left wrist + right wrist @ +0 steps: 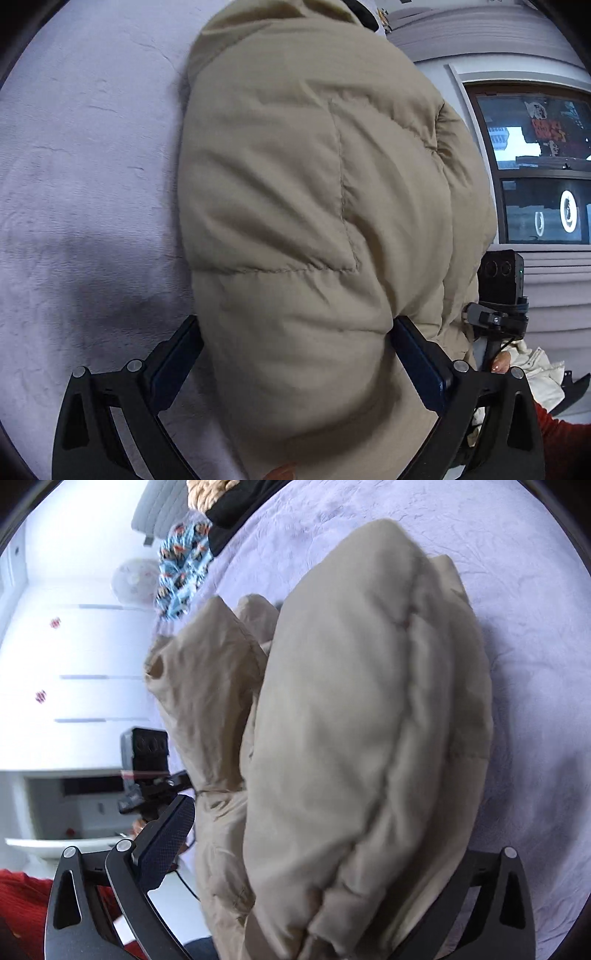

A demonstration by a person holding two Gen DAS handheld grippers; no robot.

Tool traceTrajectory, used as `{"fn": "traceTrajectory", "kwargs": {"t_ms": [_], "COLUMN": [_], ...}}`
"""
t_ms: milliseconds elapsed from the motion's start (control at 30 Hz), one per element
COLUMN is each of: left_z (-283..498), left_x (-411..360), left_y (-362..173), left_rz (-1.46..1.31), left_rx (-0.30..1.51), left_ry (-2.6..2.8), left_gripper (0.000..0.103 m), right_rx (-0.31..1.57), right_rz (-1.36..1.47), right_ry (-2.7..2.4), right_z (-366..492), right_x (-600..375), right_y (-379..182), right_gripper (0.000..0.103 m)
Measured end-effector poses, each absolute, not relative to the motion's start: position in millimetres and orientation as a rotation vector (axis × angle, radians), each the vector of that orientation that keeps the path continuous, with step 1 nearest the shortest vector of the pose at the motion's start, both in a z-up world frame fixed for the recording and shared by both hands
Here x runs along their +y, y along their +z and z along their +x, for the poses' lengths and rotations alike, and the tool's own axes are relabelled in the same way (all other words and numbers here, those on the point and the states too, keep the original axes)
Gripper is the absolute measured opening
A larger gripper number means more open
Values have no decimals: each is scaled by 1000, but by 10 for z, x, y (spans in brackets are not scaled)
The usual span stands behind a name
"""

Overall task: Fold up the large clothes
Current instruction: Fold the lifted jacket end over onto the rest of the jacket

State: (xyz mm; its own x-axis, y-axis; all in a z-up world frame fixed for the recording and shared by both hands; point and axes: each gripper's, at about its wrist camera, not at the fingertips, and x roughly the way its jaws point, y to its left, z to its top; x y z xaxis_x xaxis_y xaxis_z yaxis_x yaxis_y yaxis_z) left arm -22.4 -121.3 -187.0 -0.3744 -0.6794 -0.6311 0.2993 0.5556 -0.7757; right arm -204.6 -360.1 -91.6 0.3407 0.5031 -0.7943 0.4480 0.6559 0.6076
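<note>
Both claws are holding the big tan puffy coat (295, 206) right now. Looking out from my left claw (295, 354), I am seeing its two dark fingers (177, 362) spread wide with a fat roll of the coat bulging between them, and both pads are pressing into the cloth, so this claw is gripping the coat. Ahead of the left claw, the coat is filling most of what I see. To that claw's left, the soft lilac blanket (74, 184) is lying flat. To its right, the other black tool (498, 295) is sitting close by, just past the coat's edge, and a dark window (535, 166) is showing beyond it.

From my right claw (325, 849), the coat (369, 720) is bunching up thick in front. Its left finger (166, 842) is standing bare, beside the cloth, and its right finger is hiding under the coat, so I cannot tell if this claw is squeezing. The blanket (517, 590) is spreading out ahead and to the right. Far ahead on the left, a blue patterned cloth (184, 568) is lying by a black one (229, 513).
</note>
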Motion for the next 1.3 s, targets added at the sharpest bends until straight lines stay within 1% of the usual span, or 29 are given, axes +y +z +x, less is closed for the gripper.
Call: {"fn": "traceTrajectory", "kwargs": {"t_ms": [133, 200, 233, 300, 333, 367, 467, 567, 667, 767, 900, 1000, 1033, 1100, 1167, 1233, 1300], "left_z": [-292, -322, -333, -401, -436, -456, -415, -237, 12, 343, 649, 854, 896, 922, 913, 881, 1001], "left_x": [-1322, -1378, -1416, -1482, -1493, -1488, -1396, -1139, -752, -284, 305, 599, 675, 800, 912, 987, 1136], "left_y": [-2018, -2075, -2040, -1838, -1705, -1599, -1243, -923, -639, -461, -512, -895, -1076, -1235, -1167, -982, -842], "left_rz": [-377, -399, -387, -313, -274, -254, -230, -244, -234, -208, -169, -142, -124, -150, -165, -143, -145], "left_rx": [1706, 1741, 1730, 1669, 1626, 1595, 1507, 1427, 1340, 1275, 1255, 1316, 1356, 1384, 1360, 1298, 1226], "left_ry": [-1095, -1084, -1078, -1089, -1105, -1118, -1133, -1104, -1037, -963, -832, -723, -671, -644, -636, -615, -613], "left_gripper": [102, 103, 103, 96, 94, 91, 90, 90, 90, 90, 90, 90, 90, 91, 91, 91, 91], "right_rx": [1410, 1443, 1436, 1404, 1375, 1355, 1302, 1238, 1172, 1142, 1142, 1206, 1252, 1336, 1344, 1330, 1280], "right_rz": [807, 848, 893, 963, 976, 974, 938, 916, 896, 867, 894, 892, 887, 865, 858, 781, 698], "right_ry": [20, -9, -29, -46, -33, -17, 69, 128, 209, 295, 366, 321, 269, 162, 114, 3, -126], "right_z": [-1829, -1791, -1795, -1805, -1798, -1778, -1648, -1367, -964, -475, 141, 414, 481, 496, 388, 188, -4], "right_x": [-3506, -3539, -3576, -3606, -3576, -3540, -3340, -3131, -2864, -2523, -2044, -1784, -1727, -1709, -1782, -1931, -2070], "right_y": [-1130, -1285, -1341, -1366, -1306, -1243, -972, -762, -600, -600, -917, -1278, -1427, -1570, -1507, -1257, -970], "right_gripper": [103, 103, 103, 96, 88, 85, 85, 85, 85, 85, 85, 85, 86, 86, 86, 86, 84]}}
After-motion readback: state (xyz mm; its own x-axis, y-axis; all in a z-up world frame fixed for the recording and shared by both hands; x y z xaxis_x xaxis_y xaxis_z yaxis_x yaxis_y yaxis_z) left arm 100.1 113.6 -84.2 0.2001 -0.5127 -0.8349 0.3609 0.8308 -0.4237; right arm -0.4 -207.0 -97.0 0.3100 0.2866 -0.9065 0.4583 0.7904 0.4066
